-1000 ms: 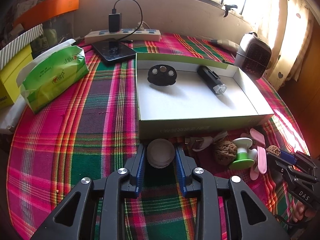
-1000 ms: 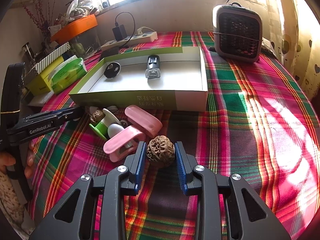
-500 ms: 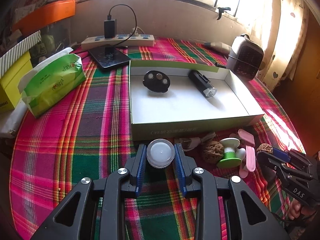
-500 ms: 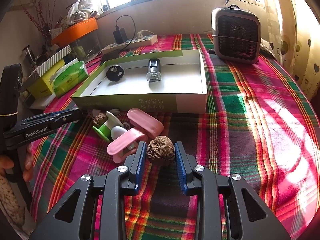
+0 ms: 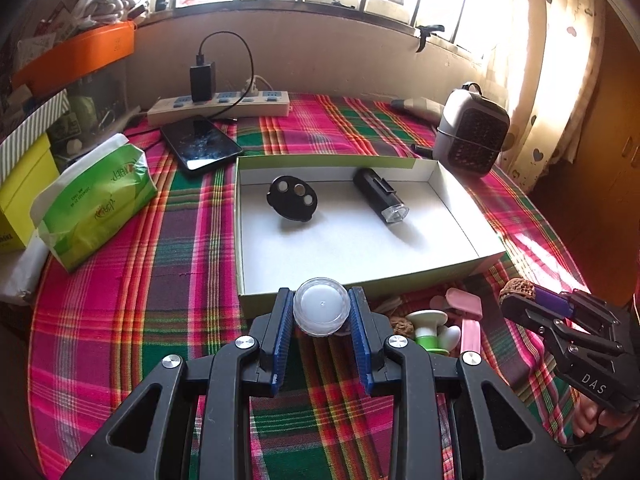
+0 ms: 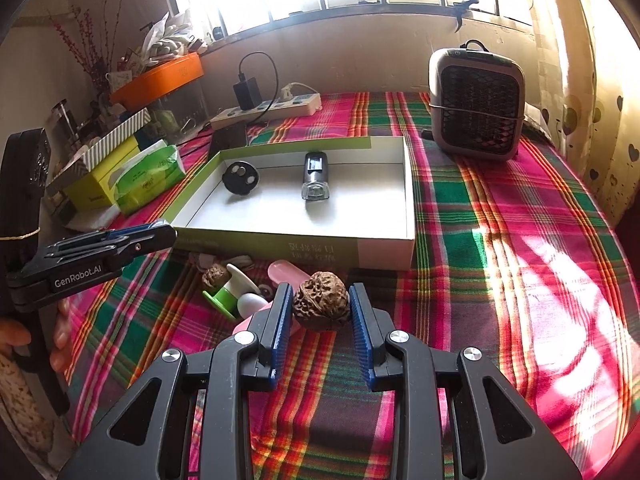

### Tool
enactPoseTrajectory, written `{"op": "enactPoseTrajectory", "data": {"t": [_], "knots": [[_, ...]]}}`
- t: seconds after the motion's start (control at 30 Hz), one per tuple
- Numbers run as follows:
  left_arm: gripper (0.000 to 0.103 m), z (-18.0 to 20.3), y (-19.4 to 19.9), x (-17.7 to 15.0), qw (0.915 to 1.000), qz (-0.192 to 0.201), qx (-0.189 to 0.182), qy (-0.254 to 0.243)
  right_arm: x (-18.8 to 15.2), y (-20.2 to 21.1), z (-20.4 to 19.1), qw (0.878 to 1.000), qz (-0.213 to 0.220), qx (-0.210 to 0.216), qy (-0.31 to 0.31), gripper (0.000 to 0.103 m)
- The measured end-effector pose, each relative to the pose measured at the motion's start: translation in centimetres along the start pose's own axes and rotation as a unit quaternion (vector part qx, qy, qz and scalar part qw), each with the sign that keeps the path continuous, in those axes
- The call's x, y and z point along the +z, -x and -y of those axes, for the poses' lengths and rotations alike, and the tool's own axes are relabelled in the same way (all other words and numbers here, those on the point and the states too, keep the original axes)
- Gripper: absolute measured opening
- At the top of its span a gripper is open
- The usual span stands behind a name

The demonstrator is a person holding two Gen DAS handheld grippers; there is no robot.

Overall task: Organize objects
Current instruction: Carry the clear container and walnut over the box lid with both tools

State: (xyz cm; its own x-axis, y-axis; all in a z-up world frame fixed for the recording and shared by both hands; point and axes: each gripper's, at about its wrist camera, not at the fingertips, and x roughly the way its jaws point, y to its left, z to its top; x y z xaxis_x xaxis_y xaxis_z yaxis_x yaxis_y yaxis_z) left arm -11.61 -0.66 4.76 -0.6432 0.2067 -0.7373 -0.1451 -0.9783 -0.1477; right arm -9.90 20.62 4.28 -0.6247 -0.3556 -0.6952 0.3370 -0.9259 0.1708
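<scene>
My left gripper [image 5: 321,310] is shut on a small round clear-lidded jar [image 5: 321,306], held above the cloth just before the near wall of the open white box [image 5: 360,248]. My right gripper [image 6: 320,306] is shut on a brown walnut [image 6: 321,301], lifted off the cloth in front of the box [image 6: 296,250]. In the box lie a black disc with metal buttons [image 5: 292,199] and a black bike light [image 5: 380,196]. On the cloth before the box lie a second walnut [image 6: 215,276], a green-and-white suction piece [image 6: 226,292] and a pink case [image 5: 466,312].
A green tissue pack [image 5: 96,204] and a yellow box [image 5: 20,188] sit at the left. A phone [image 5: 200,146] and a power strip [image 5: 220,104] lie behind the box. A small grey heater [image 6: 476,104] stands at the back right. A hand [image 6: 16,340] holds the left gripper.
My left gripper has risen with the jar, from the cloth up to the level of the box's near wall. The right gripper has lifted the walnut slightly off the cloth.
</scene>
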Motion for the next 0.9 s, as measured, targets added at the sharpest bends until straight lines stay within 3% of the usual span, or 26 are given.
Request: {"op": "enactPoseTrajectory", "data": {"t": [0.9], "knots": [[0.026, 1.8, -5.3, 6.3, 0.9995, -0.007, -0.028, -0.011, 7.5, -4.4, 2.0, 1.000, 0.007, -0.010, 0.008, 0.030]]}}
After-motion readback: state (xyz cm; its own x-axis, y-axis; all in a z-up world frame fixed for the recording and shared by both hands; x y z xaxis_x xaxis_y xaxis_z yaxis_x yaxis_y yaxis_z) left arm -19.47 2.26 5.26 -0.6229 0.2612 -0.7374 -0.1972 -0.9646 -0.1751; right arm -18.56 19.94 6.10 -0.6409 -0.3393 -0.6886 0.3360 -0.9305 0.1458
